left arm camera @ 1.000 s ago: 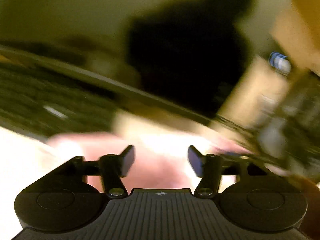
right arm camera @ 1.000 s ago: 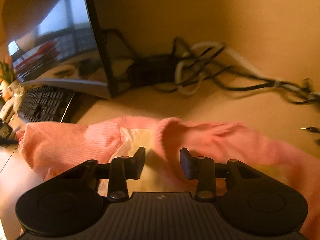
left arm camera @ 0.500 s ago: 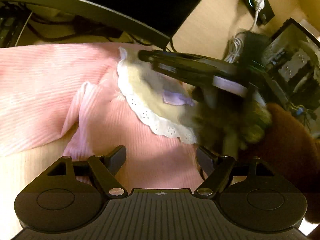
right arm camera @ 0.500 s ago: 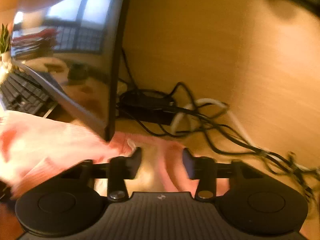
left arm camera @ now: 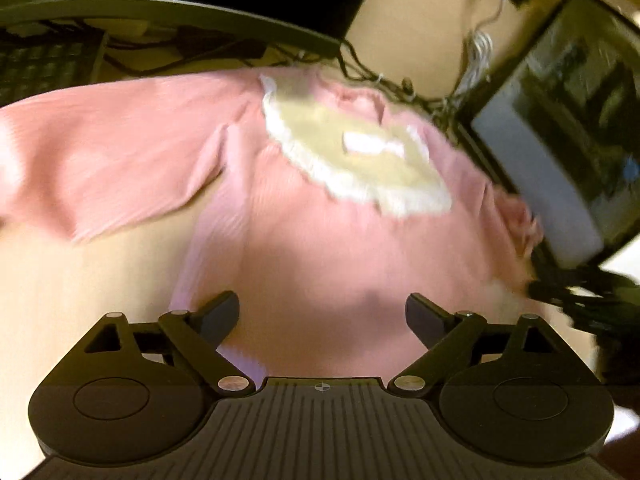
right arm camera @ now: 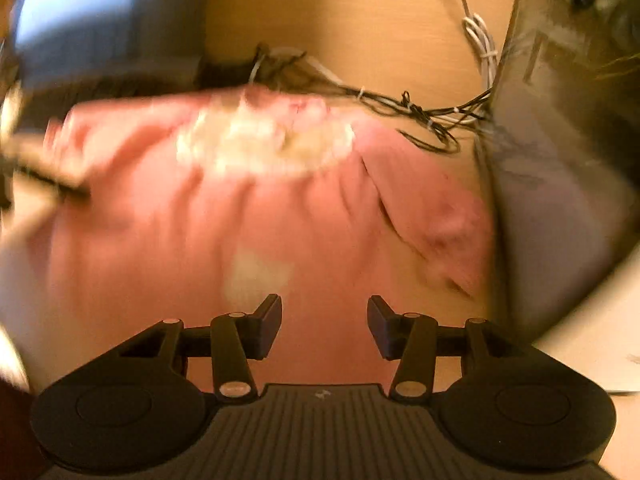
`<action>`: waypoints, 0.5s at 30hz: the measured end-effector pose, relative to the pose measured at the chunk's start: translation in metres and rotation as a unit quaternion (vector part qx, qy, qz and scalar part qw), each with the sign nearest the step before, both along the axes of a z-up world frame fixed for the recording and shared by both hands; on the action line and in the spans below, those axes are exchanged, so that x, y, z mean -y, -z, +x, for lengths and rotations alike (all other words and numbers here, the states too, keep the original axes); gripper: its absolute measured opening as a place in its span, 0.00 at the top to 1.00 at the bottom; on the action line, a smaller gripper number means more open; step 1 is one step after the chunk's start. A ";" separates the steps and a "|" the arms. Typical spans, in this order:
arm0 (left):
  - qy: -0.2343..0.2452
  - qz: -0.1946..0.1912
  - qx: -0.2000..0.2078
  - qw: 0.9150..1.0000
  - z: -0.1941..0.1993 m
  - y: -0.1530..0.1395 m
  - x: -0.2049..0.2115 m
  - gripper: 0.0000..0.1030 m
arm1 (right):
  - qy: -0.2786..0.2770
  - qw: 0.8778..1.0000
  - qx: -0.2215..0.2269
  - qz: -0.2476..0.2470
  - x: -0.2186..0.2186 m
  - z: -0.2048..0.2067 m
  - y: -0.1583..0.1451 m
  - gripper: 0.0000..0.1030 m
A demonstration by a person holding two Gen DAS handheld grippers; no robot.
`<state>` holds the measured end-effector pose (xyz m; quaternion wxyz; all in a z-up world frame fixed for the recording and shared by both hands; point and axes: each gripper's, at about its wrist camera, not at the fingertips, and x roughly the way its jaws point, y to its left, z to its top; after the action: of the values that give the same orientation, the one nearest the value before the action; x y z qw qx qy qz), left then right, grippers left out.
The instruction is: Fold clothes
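Wooden desk (left arm camera: 80, 280) under pink sweater (left arm camera: 320, 248); keyboard (left arm camera: 36, 68) in left view only; both fingers spread, empty.

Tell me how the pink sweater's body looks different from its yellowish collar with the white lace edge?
The pink ribbed sweater body is large, plain and spread across the wooden desk; the pale yellow collar with white lace trim is small, oval and frilly-edged, sitting at the far end. Both belong to one garment and lie flat.

Your right wrist view smears the pink sweater (right arm camera: 320, 208) and its collar (right arm camera: 260, 144). The left view's edge cuts off one sleeve (left arm camera: 80, 160). The cables (right arm camera: 420, 112) blur together.
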<state>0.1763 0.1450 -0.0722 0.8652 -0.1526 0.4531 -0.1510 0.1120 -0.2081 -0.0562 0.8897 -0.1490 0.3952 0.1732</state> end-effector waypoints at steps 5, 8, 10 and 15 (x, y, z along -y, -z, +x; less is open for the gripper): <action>-0.032 0.023 0.010 0.999 -0.041 -0.011 0.004 0.09 | -0.069 0.993 0.028 -0.087 0.009 -0.048 0.020 0.55; -0.038 0.037 0.029 0.998 -0.057 -0.018 0.015 0.09 | -0.102 0.986 0.064 -0.119 0.002 -0.049 0.029 0.55; -0.037 0.036 0.034 0.998 -0.065 -0.020 0.021 0.08 | -0.117 0.980 0.087 -0.138 -0.001 -0.047 0.034 0.55; -0.020 0.057 0.036 0.998 -0.078 -0.017 0.037 0.08 | -0.121 0.981 0.106 -0.104 -0.006 -0.033 0.034 0.76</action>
<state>0.0979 0.1084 -0.0553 0.8912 -0.1062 0.4262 -0.1131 0.0787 -0.2025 -0.0906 0.8786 -0.3052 0.2938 0.2206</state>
